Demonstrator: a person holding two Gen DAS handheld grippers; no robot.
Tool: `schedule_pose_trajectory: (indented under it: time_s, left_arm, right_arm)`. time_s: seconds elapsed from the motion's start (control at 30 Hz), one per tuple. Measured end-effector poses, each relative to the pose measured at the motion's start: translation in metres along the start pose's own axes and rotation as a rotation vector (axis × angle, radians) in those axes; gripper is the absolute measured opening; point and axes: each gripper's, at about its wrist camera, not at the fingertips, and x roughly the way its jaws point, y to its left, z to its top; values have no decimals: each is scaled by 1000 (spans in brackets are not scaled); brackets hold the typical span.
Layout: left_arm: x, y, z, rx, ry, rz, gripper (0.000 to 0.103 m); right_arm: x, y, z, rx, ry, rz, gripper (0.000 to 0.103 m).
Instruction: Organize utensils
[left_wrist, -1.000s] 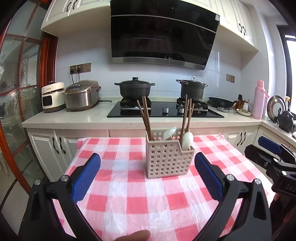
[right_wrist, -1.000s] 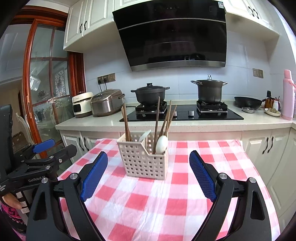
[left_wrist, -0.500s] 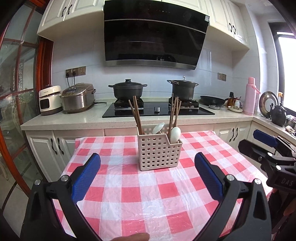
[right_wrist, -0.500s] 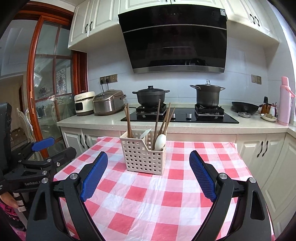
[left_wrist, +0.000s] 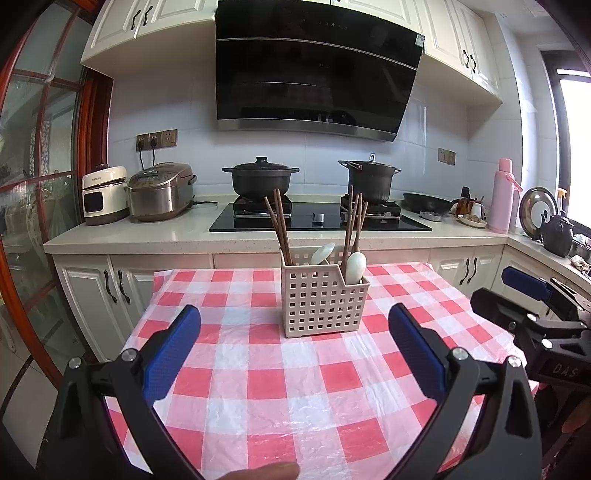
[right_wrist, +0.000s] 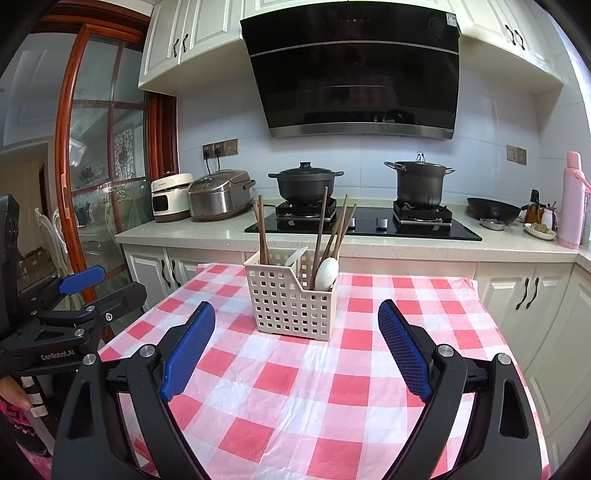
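A beige perforated utensil basket (left_wrist: 320, 301) stands on the red-and-white checked table (left_wrist: 258, 384); it also shows in the right wrist view (right_wrist: 291, 301). It holds brown chopsticks (left_wrist: 280, 225) and two white spoons (left_wrist: 355, 266). My left gripper (left_wrist: 293, 347) is open and empty, held back from the basket above the table. My right gripper (right_wrist: 295, 345) is open and empty, also short of the basket. Each gripper shows at the edge of the other's view: the right one (left_wrist: 535, 314), the left one (right_wrist: 70, 306).
Behind the table runs a kitchen counter (left_wrist: 147, 230) with a black hob, two black pots (left_wrist: 260, 179), a rice cooker (left_wrist: 160, 192) and a pink flask (left_wrist: 504, 195). A range hood (left_wrist: 314, 70) hangs above. A wood-framed glass door (right_wrist: 99, 155) stands at the left.
Both grippers have pulled back and risen from the basket, which now looks smaller and farther. Both stay open and empty. The basket has not moved.
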Motion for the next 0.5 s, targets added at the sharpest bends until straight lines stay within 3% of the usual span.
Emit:
schedule_pose_trajectory:
  time_s: [0.5]
  left_arm:
    - [-1,-2,0,2,-3,4,98]
  right_arm:
    - [-1,-2,-1,7,-2,7,85]
